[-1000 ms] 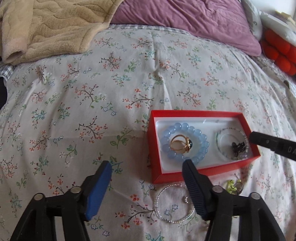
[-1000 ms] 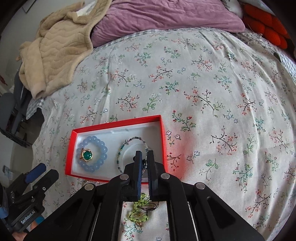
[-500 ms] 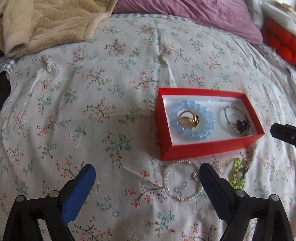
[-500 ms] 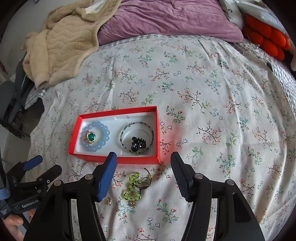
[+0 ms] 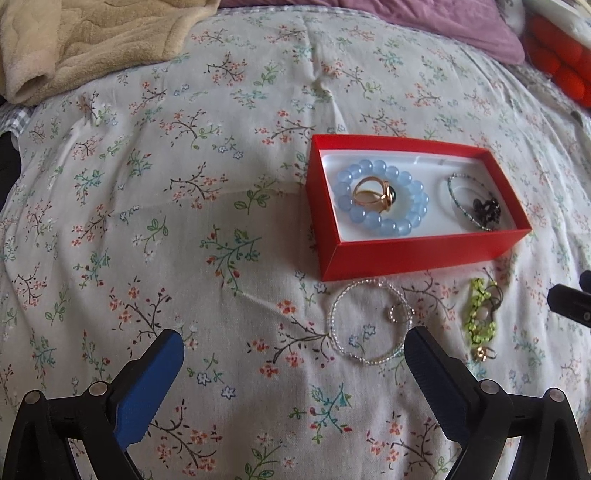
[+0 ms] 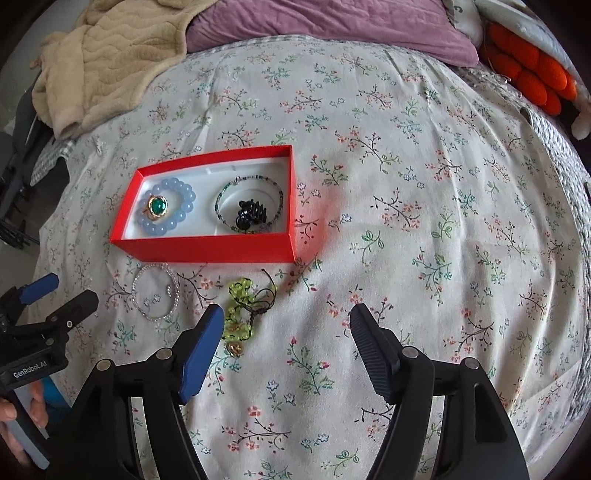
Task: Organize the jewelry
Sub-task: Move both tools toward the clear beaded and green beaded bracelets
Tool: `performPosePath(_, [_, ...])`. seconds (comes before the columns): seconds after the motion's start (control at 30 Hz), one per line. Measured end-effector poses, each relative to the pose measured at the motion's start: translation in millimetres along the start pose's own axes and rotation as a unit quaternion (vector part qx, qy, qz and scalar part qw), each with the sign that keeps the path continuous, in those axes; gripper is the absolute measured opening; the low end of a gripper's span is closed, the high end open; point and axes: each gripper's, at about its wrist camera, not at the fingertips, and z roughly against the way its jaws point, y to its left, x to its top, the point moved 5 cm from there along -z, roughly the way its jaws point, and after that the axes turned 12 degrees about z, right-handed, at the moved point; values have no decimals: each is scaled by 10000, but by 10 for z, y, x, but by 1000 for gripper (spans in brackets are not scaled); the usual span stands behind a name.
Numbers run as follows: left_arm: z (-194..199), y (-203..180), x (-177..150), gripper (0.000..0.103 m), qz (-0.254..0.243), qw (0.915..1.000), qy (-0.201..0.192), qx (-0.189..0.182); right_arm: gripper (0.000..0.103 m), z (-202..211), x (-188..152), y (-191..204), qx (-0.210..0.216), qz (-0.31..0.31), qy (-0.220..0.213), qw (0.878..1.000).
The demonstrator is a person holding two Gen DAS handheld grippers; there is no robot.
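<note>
Both grippers hung over a floral bedspread (image 6: 424, 229). The left gripper (image 5: 293, 363) stood wide apart, its jaws having just been opening, with nothing between them. The right gripper (image 6: 286, 325) also stood apart, its jaws having just been opening, empty.

Just beyond them, a clear beaded bracelet (image 5: 369, 321) lay flat on the bed, and beside it a green beaded bracelet (image 6: 238, 310) stretched lengthwise away from the right wrist camera. Behind both sat the red jewelry box (image 6: 207, 249), its long axis running left to right, holding a blue beaded bracelet (image 6: 166, 210) around a gold ring (image 6: 157, 206), and a thin dark-beaded bracelet (image 6: 249, 203) around a black beaded piece (image 6: 251, 216).

Only the right wrist view showed the ring's green stone face-on and a hand (image 6: 22, 417) gripping the left handle. Farther off lay a beige blanket (image 6: 107, 55) and a purple pillow (image 6: 325, 26).
</note>
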Motion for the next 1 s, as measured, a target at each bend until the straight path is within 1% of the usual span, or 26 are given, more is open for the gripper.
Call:
performPosePath(0.2, [-49,-19,-34,99,-14,9999,153,-50,75,-85,-149,7,64,-84,323,9994])
performPosePath(0.3, [-83,-10,-49,99,19,9996,254,-97,75,-112,-178,12,3,-33,392,9992])
performPosePath(0.53, [-275,24,-62,98,346,9964,605,-473,75,-194,-206,-13,-88,-45,556,9984])
performPosePath(0.6, [-318,-16,-63,96,345,9954,671,-593,75,-208,-201,-22,-116,-48,569,9983])
performPosePath(0.67, [-346,-65,-54,82,308,9951,655,-668,75,-223,-192,-40,-126,-67,584,9982])
performPosePath(0.7, [-362,-91,-46,79,284,9953,642,-672,75,-229,-190,-46,-130,-81,592,9981])
performPosePath(0.73, [-385,-124,-40,74,245,9955,620,-675,75,-239,-181,-51,-134,-95,600,9981])
performPosePath(0.77, [-409,-148,-34,64,208,9956,615,-671,75,-246,-179,-58,-139,-110,606,9980])
performPosePath(0.8, [-442,-175,-34,58,157,9957,628,-658,75,-256,-170,-59,-143,-121,613,9979])
performPosePath(0.83, [-481,-200,-33,49,111,9958,657,-629,75,-262,-167,-63,-144,-134,621,9979])
performPosePath(1.0, [-677,-281,-40,40,-130,9971,674,-323,75,-288,-176,-94,-132,-207,659,9975])
